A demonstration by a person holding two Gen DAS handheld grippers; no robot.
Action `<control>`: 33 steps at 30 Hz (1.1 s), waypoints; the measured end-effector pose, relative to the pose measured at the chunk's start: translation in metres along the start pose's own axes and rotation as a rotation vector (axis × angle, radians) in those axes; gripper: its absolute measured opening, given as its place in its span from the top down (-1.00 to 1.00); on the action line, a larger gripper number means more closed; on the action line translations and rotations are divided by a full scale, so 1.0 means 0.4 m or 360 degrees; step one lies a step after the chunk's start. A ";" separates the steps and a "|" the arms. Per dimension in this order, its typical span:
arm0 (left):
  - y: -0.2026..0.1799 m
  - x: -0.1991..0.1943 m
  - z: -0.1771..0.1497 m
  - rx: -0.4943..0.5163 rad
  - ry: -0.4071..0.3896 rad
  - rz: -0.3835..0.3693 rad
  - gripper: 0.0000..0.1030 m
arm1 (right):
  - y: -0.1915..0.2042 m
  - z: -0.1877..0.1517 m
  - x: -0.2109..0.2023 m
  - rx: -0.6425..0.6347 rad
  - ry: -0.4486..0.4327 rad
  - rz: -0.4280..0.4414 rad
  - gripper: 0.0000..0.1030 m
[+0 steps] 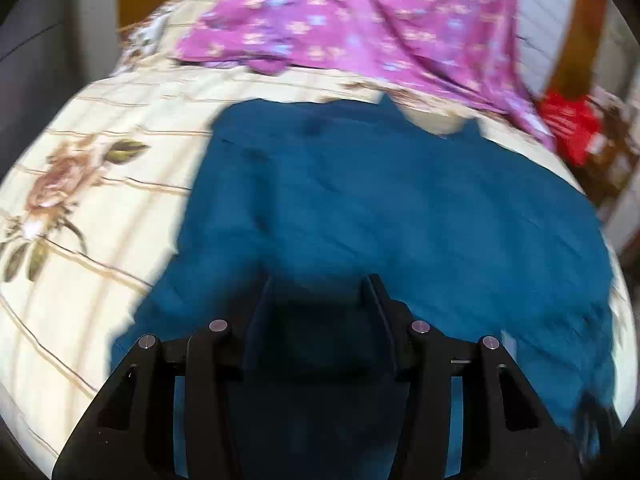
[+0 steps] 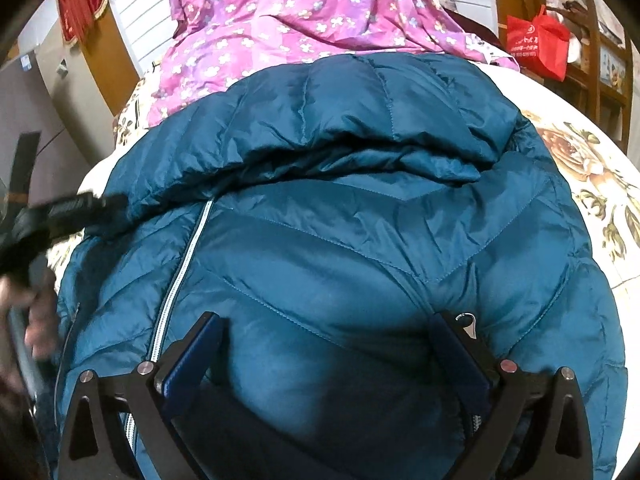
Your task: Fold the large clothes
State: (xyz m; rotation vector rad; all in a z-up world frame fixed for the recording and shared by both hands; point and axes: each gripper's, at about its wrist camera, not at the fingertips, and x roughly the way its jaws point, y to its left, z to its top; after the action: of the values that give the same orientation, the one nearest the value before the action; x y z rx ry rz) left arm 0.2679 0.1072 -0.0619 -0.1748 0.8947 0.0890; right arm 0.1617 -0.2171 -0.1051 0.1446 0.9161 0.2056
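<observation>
Left tongs [image 1: 320, 288] parted, nothing pinched, low over the teal puffer jacket [image 1: 360, 200]. Right tongs [image 2: 332, 328] spread wide above its quilted front, zipper [image 2: 188, 256] just left. Jacket lies on the floral bed [image 1: 80, 160]; beyond it, purple flowered cloth [image 2: 280, 20], red bag [image 2: 538, 44] far right.

White print and a round logo on the red bag [image 2: 538, 42] at upper right of the right wrist view, too small and blurred to read; nothing else lettered anywhere.
</observation>
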 end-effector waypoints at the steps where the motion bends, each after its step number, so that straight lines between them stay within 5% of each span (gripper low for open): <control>1: 0.014 0.012 0.014 -0.0023 0.0020 0.0011 0.09 | 0.001 0.000 0.002 -0.0006 0.0003 -0.0004 -1.00; 7: 0.044 -0.042 0.037 0.0015 -0.0107 0.0126 0.09 | 0.006 -0.001 0.005 -0.0036 0.0019 -0.0023 -1.00; 12: 0.008 -0.090 -0.008 -0.0025 -0.0104 -0.0100 0.09 | 0.017 0.002 0.007 -0.0053 0.0027 -0.0046 -1.00; 15: -0.044 -0.020 -0.032 0.0168 -0.0028 0.0082 0.09 | 0.026 0.001 0.012 -0.0074 0.0035 -0.0073 -1.00; 20: 0.018 0.010 0.013 -0.0041 -0.0010 0.0151 0.04 | 0.024 -0.001 0.011 -0.0079 0.0049 -0.0056 -1.00; 25: 0.000 -0.088 0.055 -0.0100 -0.0234 0.0071 0.03 | 0.029 0.006 -0.008 -0.0119 0.0093 -0.0037 -0.96; 27: -0.022 -0.096 0.077 -0.0118 -0.0247 0.0018 0.01 | 0.023 0.032 -0.072 -0.0100 -0.0092 0.0063 -0.96; 29: -0.050 -0.072 0.104 -0.0087 -0.0204 0.0023 0.00 | 0.011 0.085 -0.123 -0.0124 -0.0297 0.0022 -0.96; 33: -0.079 -0.014 0.135 -0.0035 -0.0163 0.0088 0.00 | -0.026 0.231 -0.109 -0.0167 -0.0354 -0.0054 -0.96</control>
State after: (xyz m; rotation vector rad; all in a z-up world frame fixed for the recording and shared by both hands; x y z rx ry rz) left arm 0.3106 0.0863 -0.0210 -0.1643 0.7969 0.1580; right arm 0.2110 -0.2411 -0.0180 0.0532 0.6845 0.2015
